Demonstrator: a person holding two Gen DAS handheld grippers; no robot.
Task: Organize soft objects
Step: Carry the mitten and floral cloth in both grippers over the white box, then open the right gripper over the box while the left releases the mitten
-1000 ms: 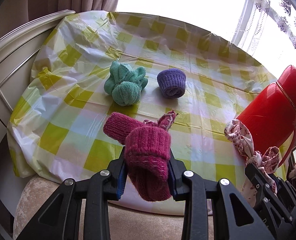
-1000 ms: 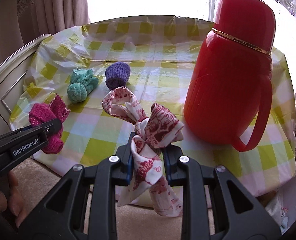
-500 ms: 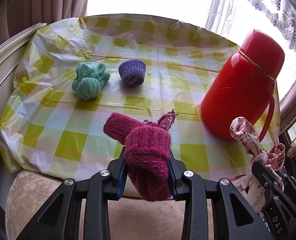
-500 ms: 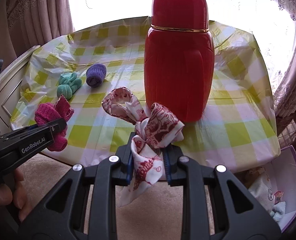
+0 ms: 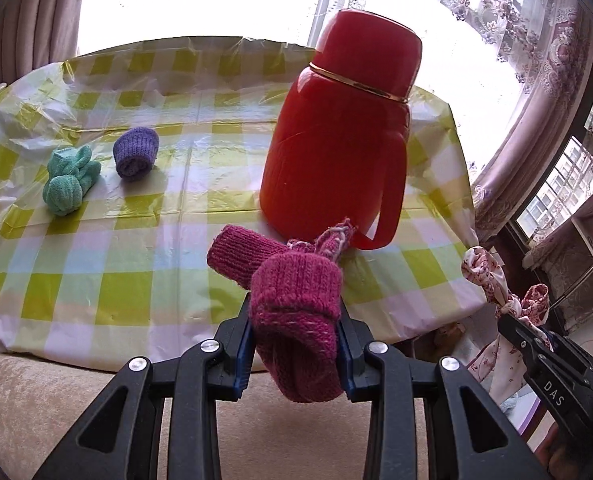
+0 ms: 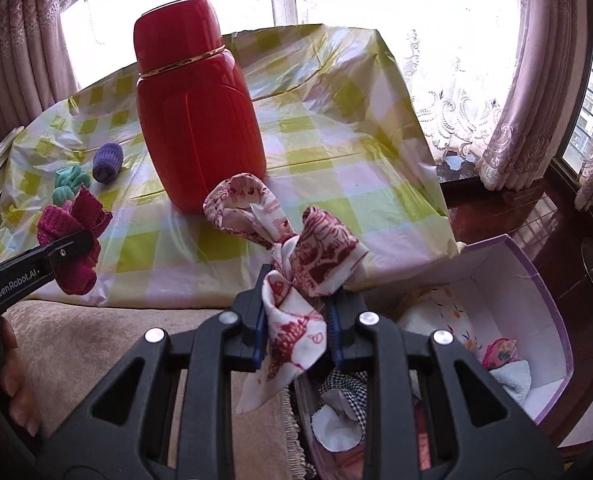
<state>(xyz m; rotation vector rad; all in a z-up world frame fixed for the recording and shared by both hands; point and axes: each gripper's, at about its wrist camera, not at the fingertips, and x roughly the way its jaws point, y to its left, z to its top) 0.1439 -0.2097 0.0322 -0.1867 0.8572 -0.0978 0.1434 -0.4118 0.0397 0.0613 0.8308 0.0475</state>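
My left gripper (image 5: 295, 354) is shut on a magenta knitted sock bundle (image 5: 296, 304), held in the air above the beige seat in front of the table. My right gripper (image 6: 296, 328) is shut on a knotted white cloth with a red print (image 6: 296, 256); it hangs over the left edge of a white box with a purple rim (image 6: 552, 320). The box holds several soft items. A teal sock bundle (image 5: 68, 180) and a purple rolled sock (image 5: 135, 153) lie on the checked tablecloth (image 5: 96, 264). In the right wrist view the left gripper (image 6: 76, 246) shows at the left with the magenta bundle (image 6: 70, 232).
A tall red thermos jug (image 5: 344, 128) with a handle stands on the table. A beige cushioned seat (image 6: 108, 344) lies in front of the table. Curtains and bright windows are behind. Dark wooden floor (image 6: 536, 216) lies right of the table. A person's fingers (image 6: 12, 384) hold the left gripper.
Both grippers have swung to the right with their bundles still held. The thermos has come into the middle of the left view, and the open box has appeared under the right gripper.
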